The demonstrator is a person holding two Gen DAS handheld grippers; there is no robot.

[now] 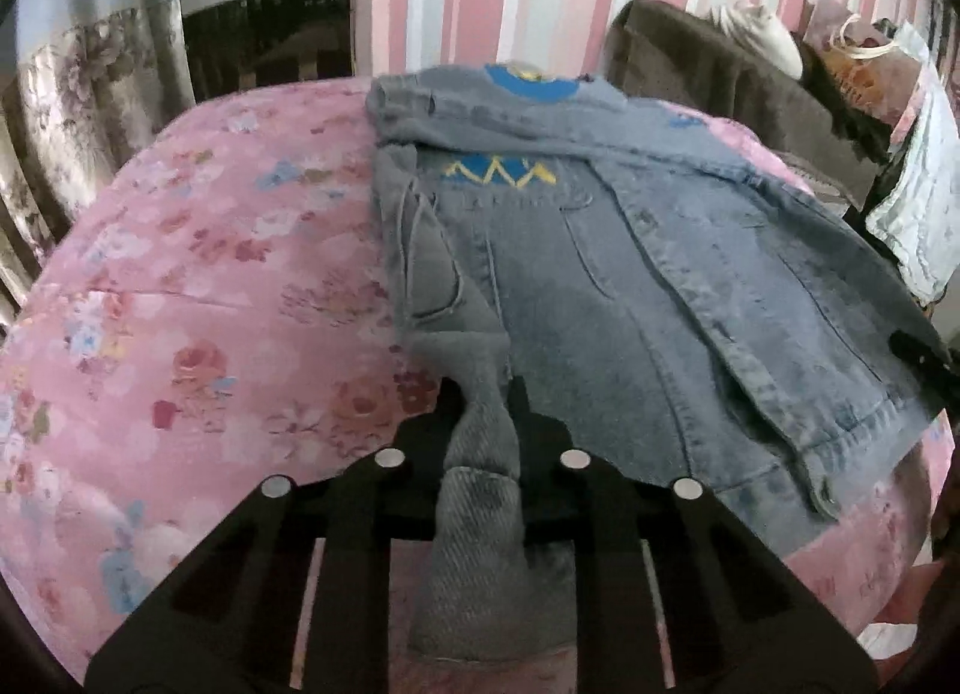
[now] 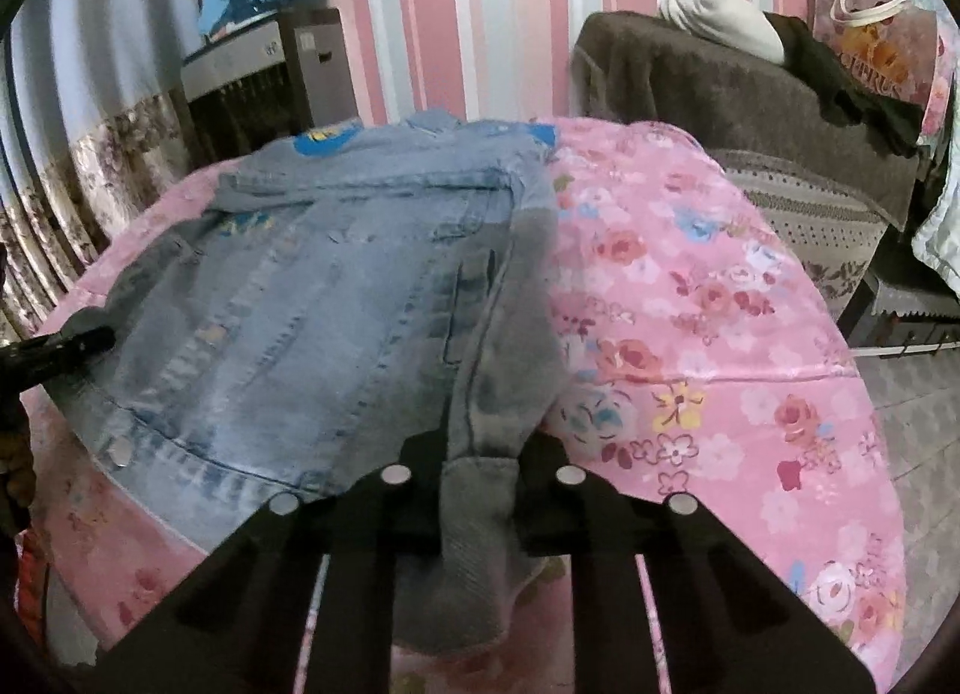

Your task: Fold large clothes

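A light-blue denim jacket [image 1: 600, 286] with a blue and yellow emblem lies spread on a pink floral bedspread [image 1: 198, 298]. My left gripper [image 1: 483, 415] is shut on the jacket's grey-blue left sleeve [image 1: 474, 514], whose cuff hangs back between the fingers. In the right wrist view the same jacket [image 2: 300, 304] fills the left half. There my right gripper [image 2: 483, 457] is shut on the right sleeve cuff [image 2: 480, 508] at the near edge of the bedspread [image 2: 720, 334]. Each view shows the other gripper's black tip at the jacket's far hem, the right gripper [image 1: 918, 355] and the left gripper [image 2: 66, 346].
Behind the bed is a pink striped wall. A brown covered seat [image 2: 720, 87] with a white bundle and a floral paper bag [image 2: 882, 51] stands at the back right. A grey appliance [image 2: 258, 69] with a blue cloth on top and a flowered curtain [image 1: 78, 111] stand at the back left.
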